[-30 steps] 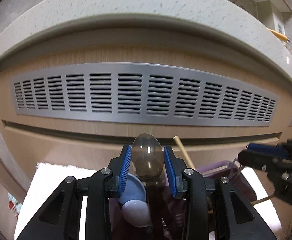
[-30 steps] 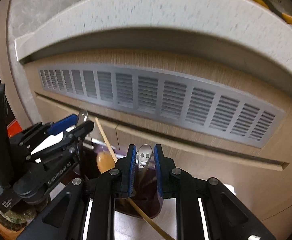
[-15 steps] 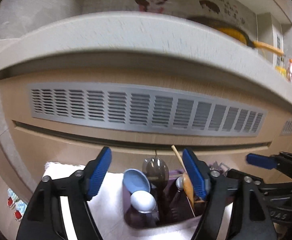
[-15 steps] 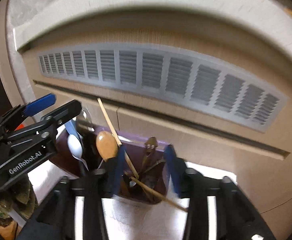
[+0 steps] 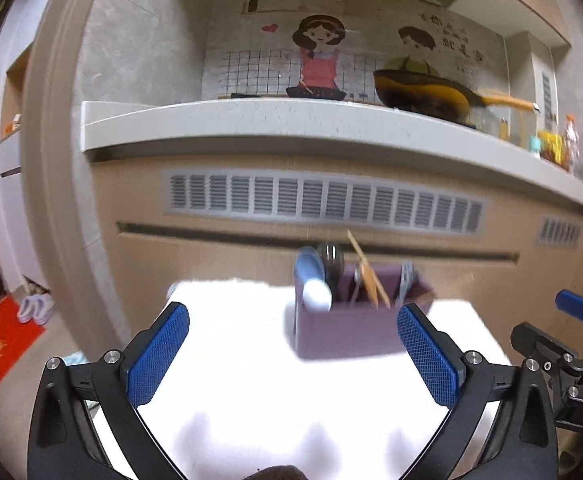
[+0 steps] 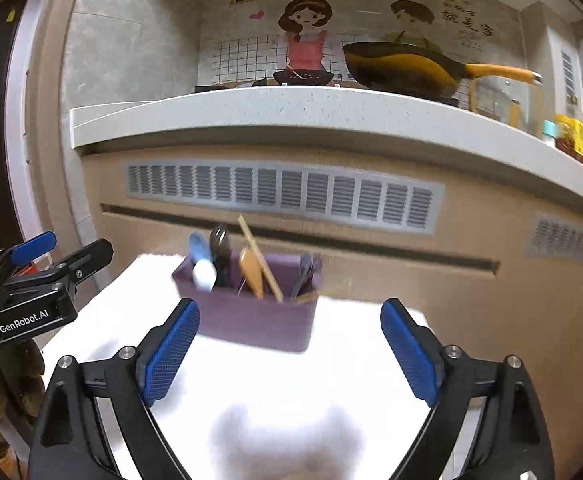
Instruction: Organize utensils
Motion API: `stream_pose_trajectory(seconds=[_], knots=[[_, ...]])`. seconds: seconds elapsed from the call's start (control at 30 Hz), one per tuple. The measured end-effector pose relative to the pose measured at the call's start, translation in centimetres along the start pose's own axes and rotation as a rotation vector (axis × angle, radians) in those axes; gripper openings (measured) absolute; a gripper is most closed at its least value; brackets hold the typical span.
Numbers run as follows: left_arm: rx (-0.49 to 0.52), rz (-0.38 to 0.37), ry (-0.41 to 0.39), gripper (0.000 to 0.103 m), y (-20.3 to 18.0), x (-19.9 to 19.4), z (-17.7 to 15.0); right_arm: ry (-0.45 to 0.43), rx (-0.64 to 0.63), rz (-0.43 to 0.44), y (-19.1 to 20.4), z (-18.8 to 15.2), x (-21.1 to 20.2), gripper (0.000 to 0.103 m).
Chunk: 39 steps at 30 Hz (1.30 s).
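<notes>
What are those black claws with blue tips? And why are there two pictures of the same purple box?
They are tongs that a person holds, one in each hand, each with a small camera on it. One picture looks out past the left tongs, the other past the right tongs. That is why you see the same purple box twice. It stands on a white cloth and holds spoons and chopsticks. Both tongs have just been opening; they are open and hold nothing.
</notes>
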State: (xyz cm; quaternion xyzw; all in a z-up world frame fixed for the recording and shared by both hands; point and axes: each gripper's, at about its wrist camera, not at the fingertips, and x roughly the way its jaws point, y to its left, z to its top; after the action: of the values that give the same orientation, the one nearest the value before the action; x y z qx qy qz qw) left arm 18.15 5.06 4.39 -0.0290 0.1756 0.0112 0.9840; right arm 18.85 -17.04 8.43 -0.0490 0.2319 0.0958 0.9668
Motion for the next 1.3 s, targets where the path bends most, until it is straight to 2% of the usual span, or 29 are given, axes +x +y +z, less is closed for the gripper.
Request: stream_pose_trajectory(seconds=[0.2, 0.37, 0.6, 1.3], knots=[[0.069, 0.034, 0.011, 0.103, -1.4, -5.4, -4.9, 0.024, 0.049, -0.005, 0.7, -4.8, -3.4, 0.095], [0.052, 0.033, 0.037, 0.103, -2.0, -7.6, -6.8, 0.024, 0.089, -0.030, 0.3, -6.7, -5.1, 0.095], [0.056, 0.041, 0.037, 0.103, -2.5, -8.3, -6.6, 0.007, 0.079, -0.064, 0.1, -7.5, -6.6, 0.096], [0.056, 0.021, 0.046, 0.103, -2.8, -8.7, -6.4, 0.003, 0.078, -0.056, 0.1, -7.6, -7.2, 0.097]])
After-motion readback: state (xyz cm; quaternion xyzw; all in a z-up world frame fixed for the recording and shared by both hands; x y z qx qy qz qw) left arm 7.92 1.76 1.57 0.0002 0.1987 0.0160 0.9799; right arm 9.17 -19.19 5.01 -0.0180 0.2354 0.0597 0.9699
